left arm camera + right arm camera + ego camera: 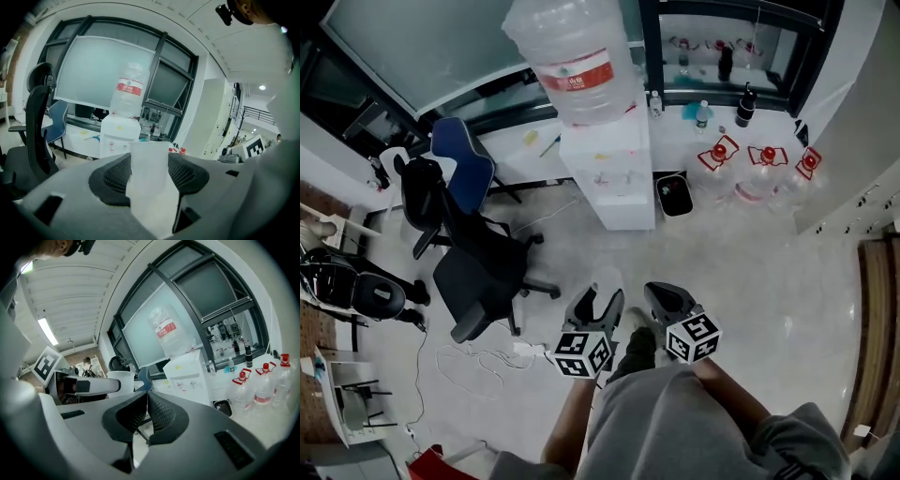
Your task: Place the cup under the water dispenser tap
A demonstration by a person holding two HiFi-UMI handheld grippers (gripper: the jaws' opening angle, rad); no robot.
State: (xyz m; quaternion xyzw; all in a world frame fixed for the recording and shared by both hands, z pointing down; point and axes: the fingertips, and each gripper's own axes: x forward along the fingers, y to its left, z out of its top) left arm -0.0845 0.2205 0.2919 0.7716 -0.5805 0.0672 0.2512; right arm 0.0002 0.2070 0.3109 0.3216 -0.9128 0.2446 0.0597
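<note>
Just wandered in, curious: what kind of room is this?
Probably an office or lab corner: a bottle-topped water dispenser, a black office chair, and spare water jugs on the floor by the windows.

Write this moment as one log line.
left gripper: shut on cup | right gripper: shut, empty | water dispenser: ahead, not reached

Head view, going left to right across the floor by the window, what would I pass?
black office chair → water dispenser → black bin → red-capped jugs
</note>
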